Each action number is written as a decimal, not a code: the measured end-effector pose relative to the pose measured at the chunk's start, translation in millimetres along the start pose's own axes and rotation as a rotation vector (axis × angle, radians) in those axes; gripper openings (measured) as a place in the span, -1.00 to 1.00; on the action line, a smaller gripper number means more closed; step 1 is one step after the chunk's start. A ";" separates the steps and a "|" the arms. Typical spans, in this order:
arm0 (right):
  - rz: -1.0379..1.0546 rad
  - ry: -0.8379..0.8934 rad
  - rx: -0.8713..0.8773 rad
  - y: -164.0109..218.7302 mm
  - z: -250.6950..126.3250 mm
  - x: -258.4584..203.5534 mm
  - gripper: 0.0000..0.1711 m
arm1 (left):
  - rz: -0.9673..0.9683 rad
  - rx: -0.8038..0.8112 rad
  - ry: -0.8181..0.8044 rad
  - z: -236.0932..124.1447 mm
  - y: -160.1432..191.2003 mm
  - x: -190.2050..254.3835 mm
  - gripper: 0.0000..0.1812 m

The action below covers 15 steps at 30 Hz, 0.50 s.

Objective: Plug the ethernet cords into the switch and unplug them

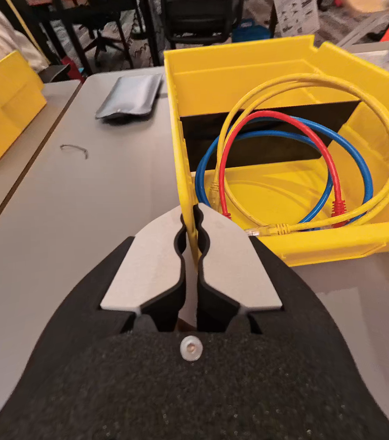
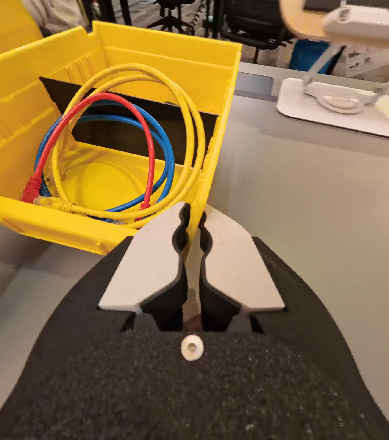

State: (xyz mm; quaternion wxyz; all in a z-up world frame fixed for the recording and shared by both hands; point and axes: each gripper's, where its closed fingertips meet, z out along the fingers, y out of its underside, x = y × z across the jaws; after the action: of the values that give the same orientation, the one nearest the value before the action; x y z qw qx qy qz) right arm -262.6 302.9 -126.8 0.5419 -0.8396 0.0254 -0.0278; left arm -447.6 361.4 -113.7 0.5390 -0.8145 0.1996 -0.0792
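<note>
A yellow bin (image 1: 284, 250) was set on a pale grey table (image 1: 93, 190), and each of its side walls was clamped near the front corner: the left wall between the narrowed jaws of the left gripper (image 1: 190, 214), the right wall between those of the right gripper (image 2: 194, 212). Inside the bin, in front of a black divider (image 1: 260, 133), three coiled cords were seen lying together: a yellow cord (image 1: 331, 83), a red cord (image 1: 308, 133) and a blue cord (image 1: 355, 162). No switch could be made out.

On the table, left of the bin, a dark flat pouch (image 1: 129, 97) and a thin wire loop (image 1: 74, 150) were seen; a second yellow bin (image 1: 5, 114) was placed on the adjoining table farther left. To the right, a white stand base (image 2: 339, 112) was seen on the surface. Office chairs (image 2: 172, 14) and dark furniture were visible at the far side of the room.
</note>
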 end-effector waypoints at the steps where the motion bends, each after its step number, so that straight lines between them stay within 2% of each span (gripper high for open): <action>1: -0.007 -0.026 -0.006 0.8 2.9 -8.4 -0.92 | -0.012 -0.018 -0.014 1.0 5.8 -8.1 -0.97; 5: -0.023 -0.219 -0.032 6.7 3.2 -34.5 -0.84 | -0.145 -0.055 -0.022 0.8 22.5 -26.4 -0.97; 9: -0.098 -0.461 -0.019 9.0 -41.7 -30.3 -0.79 | -0.154 0.017 -0.031 -16.6 7.9 -29.6 -0.85; 12: -0.170 -0.489 0.013 15.2 -76.9 16.7 -0.80 | -0.124 0.067 -0.064 -33.9 -6.3 -26.7 -0.79; 15: -0.220 -0.342 0.119 13.8 -99.4 98.9 -0.80 | -0.069 0.112 -0.098 -54.0 -16.9 -10.6 -0.77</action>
State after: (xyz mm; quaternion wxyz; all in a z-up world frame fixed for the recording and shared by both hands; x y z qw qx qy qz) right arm -171.5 199.7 -96.6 0.5808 -0.7962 -0.1604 0.0548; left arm -471.7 325.7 -75.4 0.5898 -0.7923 0.1399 -0.0687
